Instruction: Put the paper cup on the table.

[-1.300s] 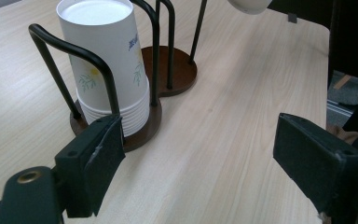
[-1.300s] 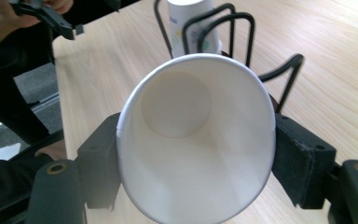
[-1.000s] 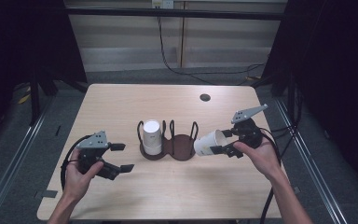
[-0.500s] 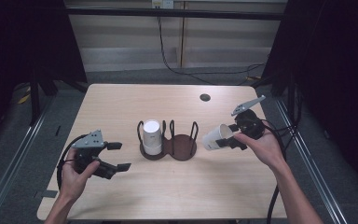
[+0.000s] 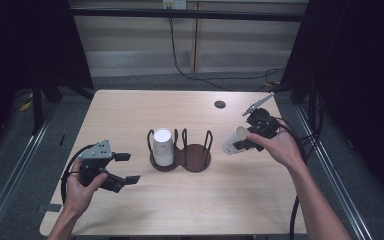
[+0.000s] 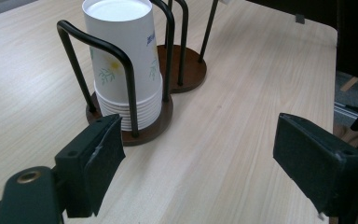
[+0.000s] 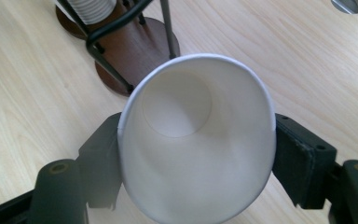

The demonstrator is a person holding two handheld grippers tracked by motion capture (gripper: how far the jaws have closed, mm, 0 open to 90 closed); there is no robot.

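The right gripper (image 5: 244, 142) is held above the right part of the bench (image 5: 130, 107), short of the right edge, jaws pinching a single white paper cup (image 5: 231, 142) by its sides. In the right gripper view the paper cup (image 7: 198, 140) lies with its open mouth toward the camera, the rim pressed slightly out of round between the two black pads, and it is clear of the bench surface. The cup holder (image 5: 182, 155), a dark two-ring wire stand on round brown bases, sits at the middle of the bench. Its left ring carries a stack of cups (image 5: 162, 146), bottoms up, with a leaf print visible on the stack of cups (image 6: 123, 65) in the left gripper view; the right ring is vacant. The held cup is just right of that vacant ring, not touching it. The left gripper (image 5: 125, 168) sits low near the front-left corner of the bench, jaws spread wide with nothing between them, facing the holder. A small dark round disc (image 5: 220, 104) lies toward the back-right of the bench.
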